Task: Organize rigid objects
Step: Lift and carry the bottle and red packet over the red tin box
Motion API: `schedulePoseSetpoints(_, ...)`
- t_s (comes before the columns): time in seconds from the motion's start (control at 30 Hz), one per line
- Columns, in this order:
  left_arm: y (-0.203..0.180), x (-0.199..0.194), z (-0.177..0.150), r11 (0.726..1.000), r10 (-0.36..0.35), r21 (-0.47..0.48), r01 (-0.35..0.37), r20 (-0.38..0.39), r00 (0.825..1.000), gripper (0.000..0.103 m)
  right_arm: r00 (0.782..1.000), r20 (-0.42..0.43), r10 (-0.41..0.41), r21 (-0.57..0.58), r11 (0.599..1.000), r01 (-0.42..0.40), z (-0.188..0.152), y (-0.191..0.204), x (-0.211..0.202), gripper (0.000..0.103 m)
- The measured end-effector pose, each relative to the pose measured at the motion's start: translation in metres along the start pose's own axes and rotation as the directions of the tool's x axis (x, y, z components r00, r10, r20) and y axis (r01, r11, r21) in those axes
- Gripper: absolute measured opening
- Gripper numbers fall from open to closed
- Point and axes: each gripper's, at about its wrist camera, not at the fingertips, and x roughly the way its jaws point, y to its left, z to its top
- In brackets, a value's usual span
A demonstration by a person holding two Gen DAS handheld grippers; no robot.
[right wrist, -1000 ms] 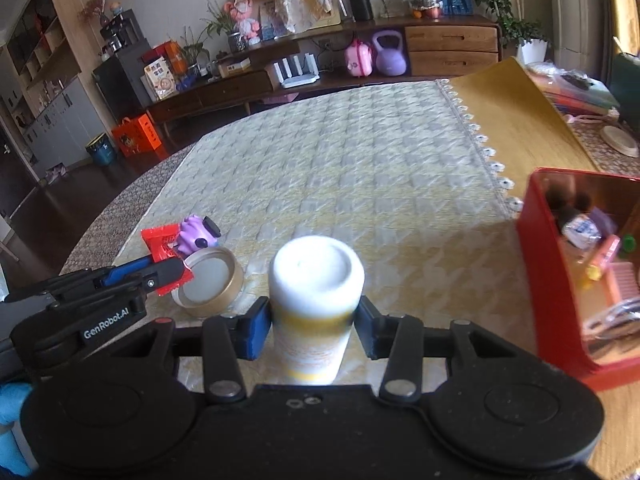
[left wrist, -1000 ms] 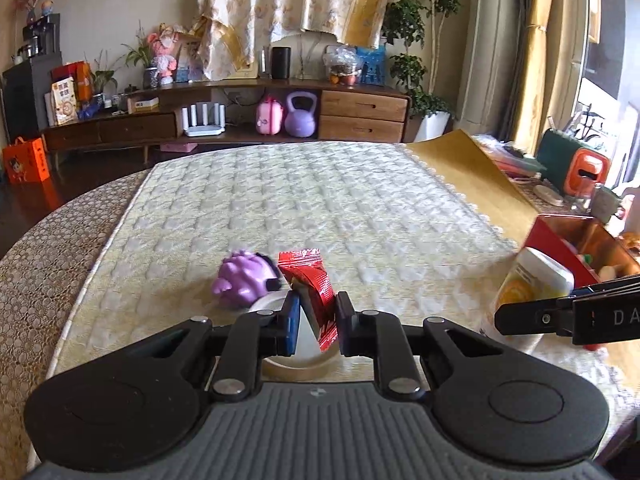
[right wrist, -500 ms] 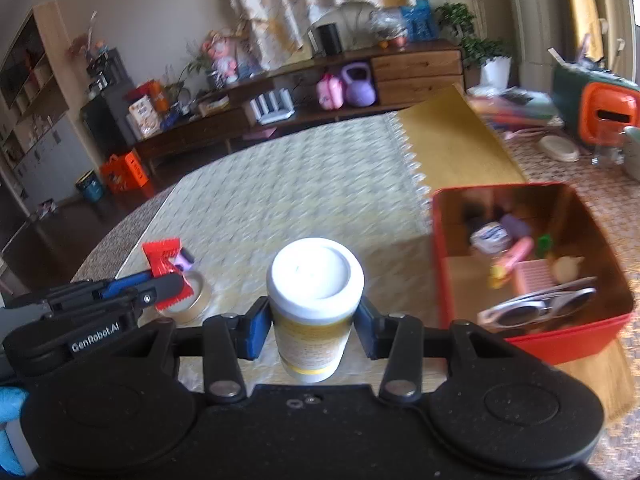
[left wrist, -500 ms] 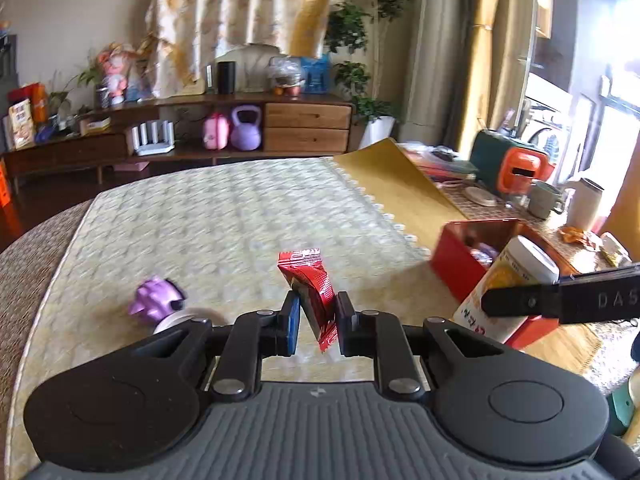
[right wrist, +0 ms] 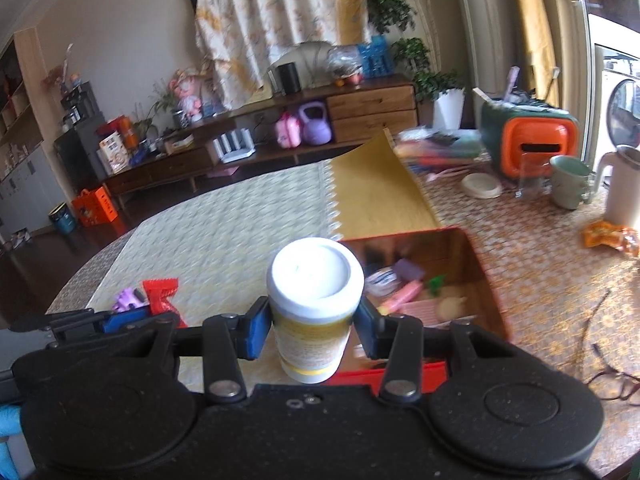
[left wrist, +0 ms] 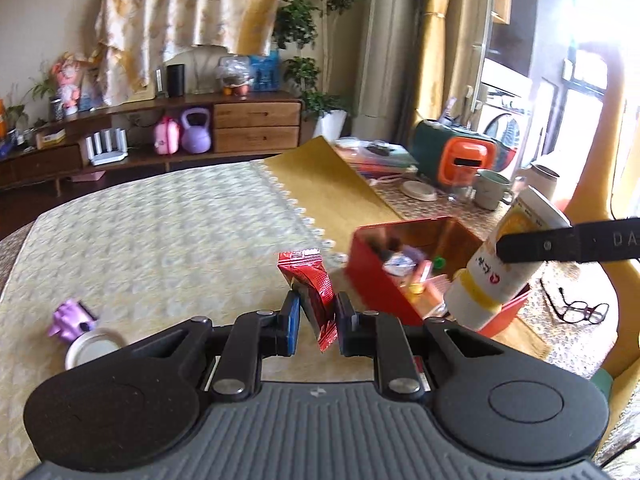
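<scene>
My left gripper (left wrist: 316,322) is shut on a red snack packet (left wrist: 310,280), held above the tablecloth just left of the red box (left wrist: 374,284). The packet (right wrist: 160,294) and the left gripper (right wrist: 132,316) also show at the left of the right wrist view. My right gripper (right wrist: 314,326) is shut on a white bottle with a yellow label (right wrist: 314,308), which hangs at the near left edge of the red box (right wrist: 486,284). The left wrist view shows that bottle (left wrist: 504,264) tilted over the box's right side. Small items fill the box.
A purple toy (left wrist: 70,318) and a round lid (left wrist: 94,350) lie on the cloth at the left. Glasses (left wrist: 582,310) rest right of the box. Behind it stand a green-and-orange case (right wrist: 528,138), a mug (right wrist: 570,186) and a white jug (right wrist: 622,188).
Both grippers have swung right and risen, carrying the packet and the bottle from beside the purple toy and lid to the red box. Neither grip has altered.
</scene>
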Motion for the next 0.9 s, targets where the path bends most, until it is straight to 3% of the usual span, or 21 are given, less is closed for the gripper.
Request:
schedulePoseSetpoints(0.4, -0.059, 0.045, 0.018, 0.994, -0.062, 0.09, 0.066, -0.048, 0.997, 0.018, 0.992, 0.034, -0.124, 0.053, 0.991, 0.122, 0.012, -0.079, -0.005, 0.044)
schedulePoseSetpoints(0.9, -0.099, 0.119, 0.027, 0.982, -0.047, 0.176, 0.073, -0.148, 0.988, 0.018, 0.99, -0.016, -0.14, 0.007, 0.99, 0.14, 0.025, -0.106, 0.034, 0.044)
